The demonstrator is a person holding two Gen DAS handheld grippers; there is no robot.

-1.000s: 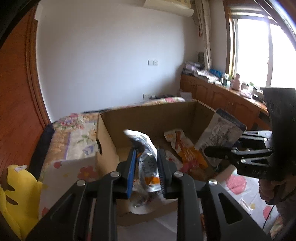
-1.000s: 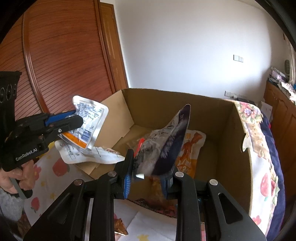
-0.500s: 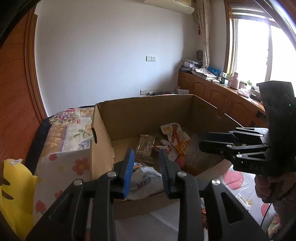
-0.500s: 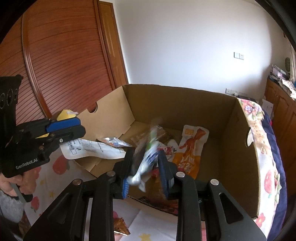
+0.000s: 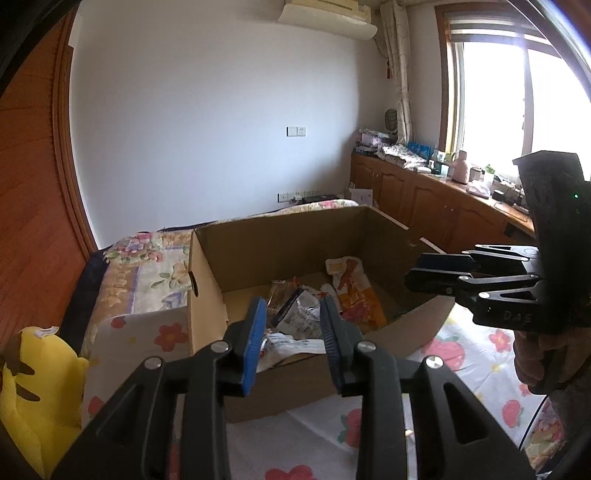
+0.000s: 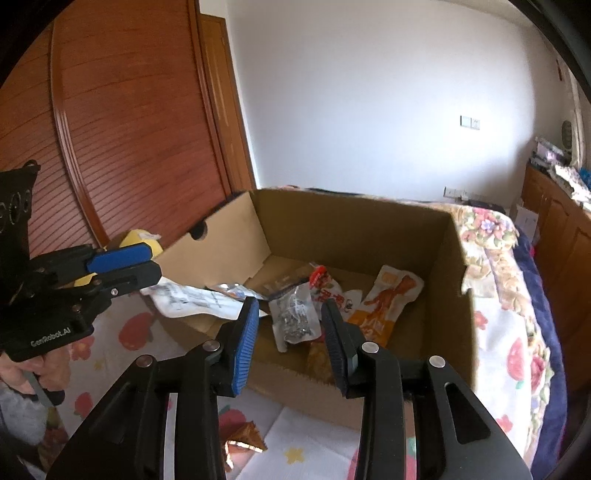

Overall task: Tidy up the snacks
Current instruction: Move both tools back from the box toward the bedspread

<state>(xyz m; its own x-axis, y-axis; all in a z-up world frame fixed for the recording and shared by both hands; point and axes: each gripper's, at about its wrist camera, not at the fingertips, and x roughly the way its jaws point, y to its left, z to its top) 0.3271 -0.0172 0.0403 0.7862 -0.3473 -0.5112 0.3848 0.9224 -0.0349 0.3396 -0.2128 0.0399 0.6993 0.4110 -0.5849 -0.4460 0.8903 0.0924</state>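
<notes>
Both grippers were clamped on snack packets over the cardboard box (image 5: 207, 280) a second ago — now both packets are down inside it and both tools stand empty, pulled back over the near rim. The left gripper (image 5: 291, 339) has just been opening its jaws; they stand apart with nothing between them. Same for the right gripper (image 6: 288, 339): jaws just opening, gap clear, no packet touching the pads.

Box sits on a flowered bed cover (image 5: 147, 332), open top, hand-hole in the side wall. Snacks lie loose on the box floor: an orange and white packet (image 6: 388, 302) toward the far right, a red and white packet (image 6: 327, 286) beside it, a clear bag with dark contents (image 6: 295, 319) in the middle, a silver packet (image 6: 231, 290) toward the left. A white printed sheet (image 6: 188, 301) lies over the near-left rim.

Left wrist view only: window (image 5: 517, 92), wooden cabinets (image 5: 424, 210) with clutter on top, air conditioner (image 5: 325, 14), and the yellow plush toy (image 5: 33, 387) large at the left edge. Right wrist view only: wooden sliding door (image 6: 129, 129), a brown wrapper (image 6: 243, 441) on the cover in front of the box, and the hand (image 6: 33, 369) gripping the left tool.
</notes>
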